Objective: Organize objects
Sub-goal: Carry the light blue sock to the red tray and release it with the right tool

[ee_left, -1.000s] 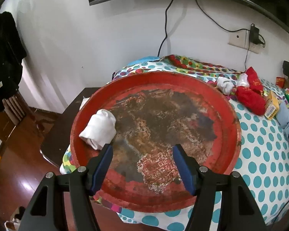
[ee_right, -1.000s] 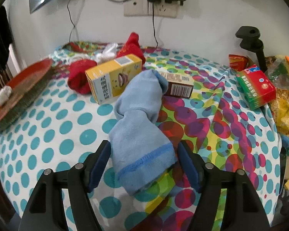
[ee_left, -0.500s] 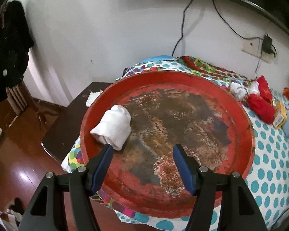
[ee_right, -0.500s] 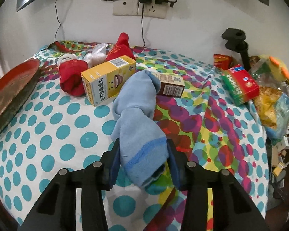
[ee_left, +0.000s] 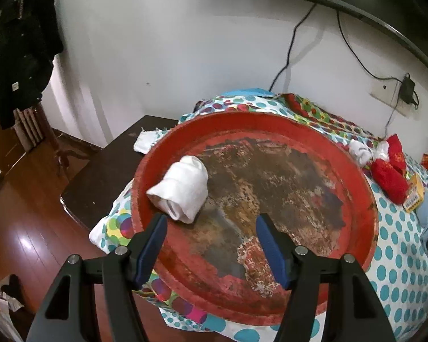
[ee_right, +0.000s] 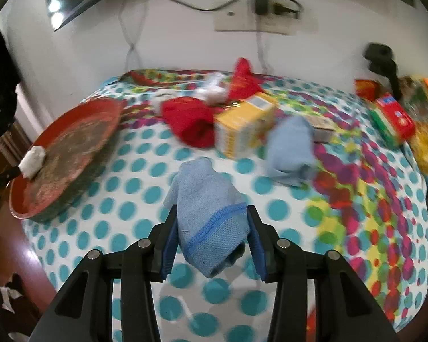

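Red tray (ee_left: pixel 359 182): round, paint worn to brown across the middle; sits at the left end of the worktop, partly over the edge of the spotted cloth (ee_left: pixel 396 259); seen also at the left of the right wrist view (ee_right: pixel 71 154).
White sock (ee_left: pixel 182 189): rolled into a bundle, lying inside the tray by its left rim; visible from the other camera too (ee_right: pixel 32 158).
Left hand-held gripper (ee_left: pixel 211 240): fingers spread wide, nothing between them; poised over the near part of the tray, left finger just beside the white sock, contact not discernible.
Right hand-held gripper (ee_right: pixel 211 240): fingers drawn in against both sides of a light blue sock (ee_right: pixel 208 208), clamping its cuff end with the darker blue band; the toe end points away, and the sock appears lifted off the cloth.
Second blue sock (ee_right: pixel 291 148): lies farther off on the cloth, right of centre, blurred.
Yellow box (ee_right: pixel 242 125): just left of the second blue sock, touching or nearly so.
Red sock (ee_right: pixel 189 122): bunched, immediately left of the yellow box.
Red and green box (ee_right: pixel 393 119): far right of the worktop.
Wall socket (ee_right: pixel 266 14): on the far wall, charger plugged in.
Image quality: right wrist view blurred; fine detail unreadable.
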A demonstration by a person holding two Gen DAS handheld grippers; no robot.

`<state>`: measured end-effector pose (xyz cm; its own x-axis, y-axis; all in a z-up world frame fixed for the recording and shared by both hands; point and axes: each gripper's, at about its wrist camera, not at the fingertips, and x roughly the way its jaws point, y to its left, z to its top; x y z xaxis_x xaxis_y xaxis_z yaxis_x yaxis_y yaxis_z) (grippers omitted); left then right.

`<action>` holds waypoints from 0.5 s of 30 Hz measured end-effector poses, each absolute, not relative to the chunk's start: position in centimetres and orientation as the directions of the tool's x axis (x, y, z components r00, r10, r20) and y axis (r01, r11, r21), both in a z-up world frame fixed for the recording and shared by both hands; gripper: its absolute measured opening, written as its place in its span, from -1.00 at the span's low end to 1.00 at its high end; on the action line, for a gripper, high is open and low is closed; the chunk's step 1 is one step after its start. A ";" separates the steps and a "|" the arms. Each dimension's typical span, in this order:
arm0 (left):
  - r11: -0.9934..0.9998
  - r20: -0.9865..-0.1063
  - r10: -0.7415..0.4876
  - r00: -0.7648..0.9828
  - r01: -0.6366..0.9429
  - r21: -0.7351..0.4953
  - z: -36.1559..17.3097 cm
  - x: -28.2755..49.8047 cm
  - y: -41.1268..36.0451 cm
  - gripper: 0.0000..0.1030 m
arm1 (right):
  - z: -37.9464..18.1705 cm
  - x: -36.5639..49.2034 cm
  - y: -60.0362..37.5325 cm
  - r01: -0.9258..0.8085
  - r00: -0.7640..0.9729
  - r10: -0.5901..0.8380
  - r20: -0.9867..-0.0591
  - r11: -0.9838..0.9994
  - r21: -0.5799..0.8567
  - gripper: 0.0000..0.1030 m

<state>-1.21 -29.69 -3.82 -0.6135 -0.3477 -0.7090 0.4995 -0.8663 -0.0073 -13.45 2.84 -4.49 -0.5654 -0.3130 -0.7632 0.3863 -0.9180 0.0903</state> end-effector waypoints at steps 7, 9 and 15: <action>-0.851 -0.707 -0.371 -0.603 0.525 -0.001 -3.7 -1.1 -29.9 0.29 | -2.2 -12.2 -3.8 0.511 -0.534 -0.411 -0.739 -0.853 0.105 -0.19; -0.852 -0.706 -0.376 -0.600 0.523 0.009 -3.7 -1.1 -29.8 0.29 | -1.7 -11.9 -5.6 0.545 -0.525 -0.432 -0.734 -0.832 0.100 -0.19; -0.844 -0.710 -0.380 -0.593 0.537 0.003 -3.8 -1.1 -30.2 0.30 | -2.0 -11.4 -11.2 0.619 -0.487 -0.455 -0.746 -0.782 0.072 -0.19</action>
<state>-1.10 -30.17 -3.84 -0.5927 -0.3797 -0.7103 0.5365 -0.8439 0.0034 -11.39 -11.16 -2.04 -0.4871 -0.4546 -0.7457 0.6195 -0.7817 0.0719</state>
